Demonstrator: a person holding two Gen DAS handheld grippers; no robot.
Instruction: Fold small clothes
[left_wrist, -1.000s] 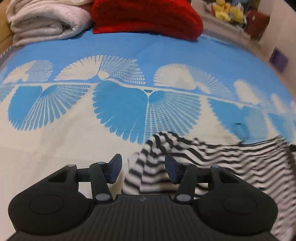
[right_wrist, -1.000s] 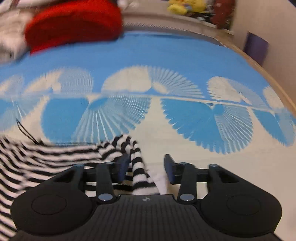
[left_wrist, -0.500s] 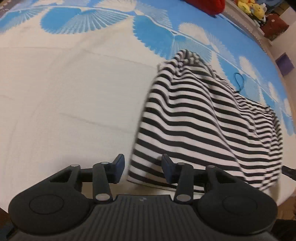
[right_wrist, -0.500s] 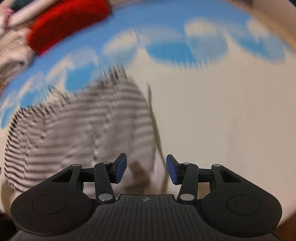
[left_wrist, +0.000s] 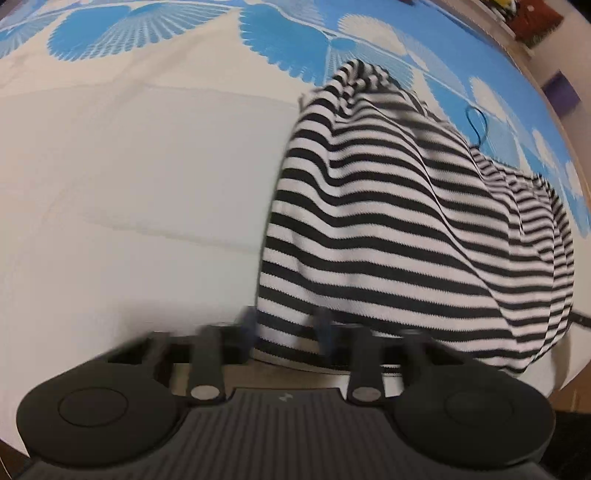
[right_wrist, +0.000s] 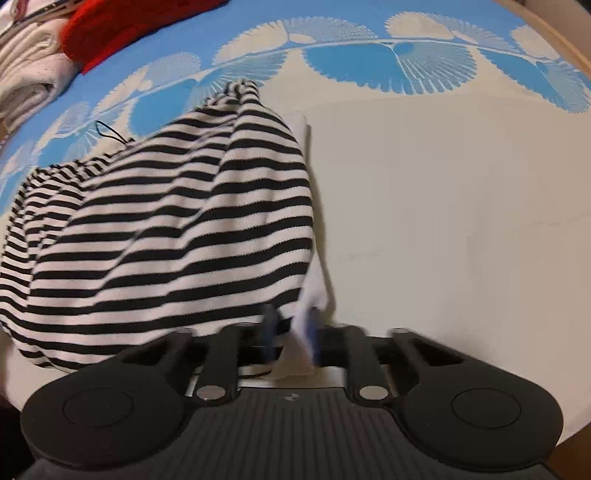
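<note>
Striped garments: I count one (left_wrist: 406, 221), near the bed's front edge.
Bedspreads: one, blue and cream (left_wrist: 129, 166).
Red items: one (right_wrist: 122, 29), far left corner.
Folded white items: one (right_wrist: 26, 77) beside it.

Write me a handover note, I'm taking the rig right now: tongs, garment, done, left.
Left tongs: closing on the near hem of the striped top.
Right tongs: closing on the hem's other corner, fabric between the fingers.
Top: bunched on the bedspread, near the edge; red and white clothes at the far side.
Done: nothing folded yet.
Left: spread it flat, fold.
</note>
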